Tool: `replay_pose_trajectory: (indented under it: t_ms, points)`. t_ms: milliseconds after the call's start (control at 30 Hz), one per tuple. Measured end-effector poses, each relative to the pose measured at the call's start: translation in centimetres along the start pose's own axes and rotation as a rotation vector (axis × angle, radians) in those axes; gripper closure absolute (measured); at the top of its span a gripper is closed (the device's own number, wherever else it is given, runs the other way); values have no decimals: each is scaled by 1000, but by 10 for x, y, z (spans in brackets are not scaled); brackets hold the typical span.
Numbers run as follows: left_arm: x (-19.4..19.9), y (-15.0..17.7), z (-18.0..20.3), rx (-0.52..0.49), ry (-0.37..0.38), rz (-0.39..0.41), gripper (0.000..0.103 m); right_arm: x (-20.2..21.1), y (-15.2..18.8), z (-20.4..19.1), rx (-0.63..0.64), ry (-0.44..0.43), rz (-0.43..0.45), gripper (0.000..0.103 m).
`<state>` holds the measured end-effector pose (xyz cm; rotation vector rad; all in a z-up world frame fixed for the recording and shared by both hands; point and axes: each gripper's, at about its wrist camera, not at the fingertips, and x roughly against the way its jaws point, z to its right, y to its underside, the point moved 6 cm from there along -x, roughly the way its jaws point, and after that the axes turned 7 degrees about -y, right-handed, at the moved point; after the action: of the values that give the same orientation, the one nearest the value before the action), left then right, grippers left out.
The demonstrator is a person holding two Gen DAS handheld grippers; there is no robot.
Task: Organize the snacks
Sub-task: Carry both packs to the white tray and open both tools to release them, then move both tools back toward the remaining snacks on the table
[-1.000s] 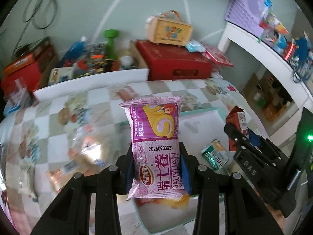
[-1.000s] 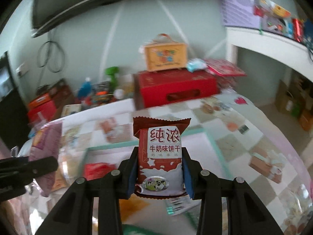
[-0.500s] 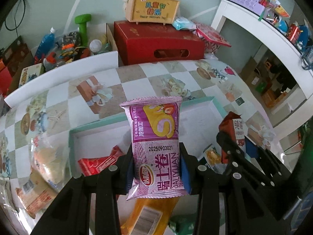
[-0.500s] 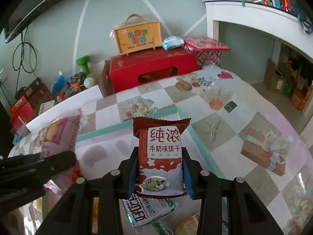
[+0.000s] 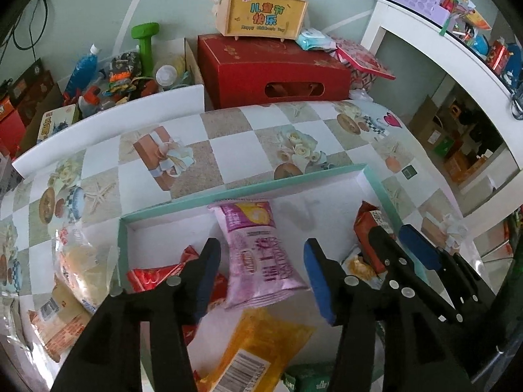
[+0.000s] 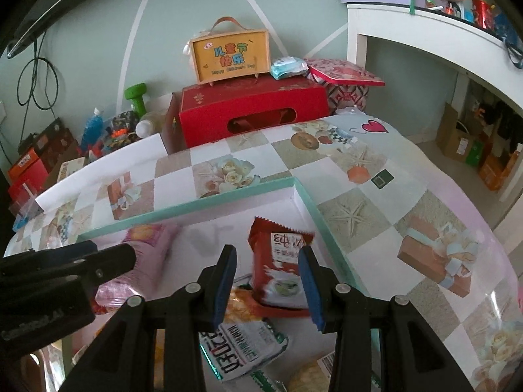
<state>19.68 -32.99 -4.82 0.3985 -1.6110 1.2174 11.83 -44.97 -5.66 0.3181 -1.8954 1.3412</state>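
A teal-rimmed white box (image 5: 248, 189) (image 6: 209, 201) lies on the checkered table and holds several snack packs. My left gripper (image 5: 261, 271) is open above it; the pink cake pack (image 5: 260, 254) is loose between its jaws, falling or resting in the box. My right gripper (image 6: 266, 277) is open too; the red milk-biscuit pack (image 6: 279, 268) is free between its jaws, blurred, over other packs. The pink pack (image 6: 140, 261) also shows in the right wrist view, and the right gripper (image 5: 405, 248) in the left wrist view.
In the box lie a red pack (image 5: 153, 274), a yellow pack (image 5: 258, 349) and a white-green pack (image 6: 242, 349). A clear bag of snacks (image 5: 75, 281) lies left of the box. A red carton (image 5: 271, 72) and a yellow case (image 5: 264, 14) stand behind the table.
Both grippers moved forward and down over the box, then opened. The pink pack and the red biscuit pack have left the jaws and dropped toward the box.
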Motion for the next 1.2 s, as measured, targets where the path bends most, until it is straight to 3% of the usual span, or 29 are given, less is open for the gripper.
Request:
replay_pose_trajectory:
  t_ms: [100,167,233,300,433,500,633,767,900,1200]
  points:
    - [6,0,-3,6,-5,10,48,1,-1,0,0,-3,-2,61]
    - [9,0,-5,12,-11,10,41,2,-1,0,-6,-5,-7,61]
    - [13,2,-7,9,-21,11,27,2,-2,0,-6,-6,-7,57]
    - [15,3,-10,9,-33,12,20,2,-2,0,-11,-5,-7,38]
    - [18,8,-20,34,-49,1,15,2,-2,-2,-12,-12,-11,34]
    - [18,10,-23,42,-35,-5,10,1,-2,-3,-6,-13,-16,26]
    - [20,14,-30,64,-34,-5,10,1,-2,-7,-3,-34,-17,20]
    - [22,17,-40,104,-28,5,10,0,-2,-11,9,-38,-20,0]
    - [27,19,-46,99,-48,28,0,0,-2,-13,11,-46,-25,0]
    - [45,24,-66,138,-60,81,0,5,-3,-20,14,-54,-30,0]
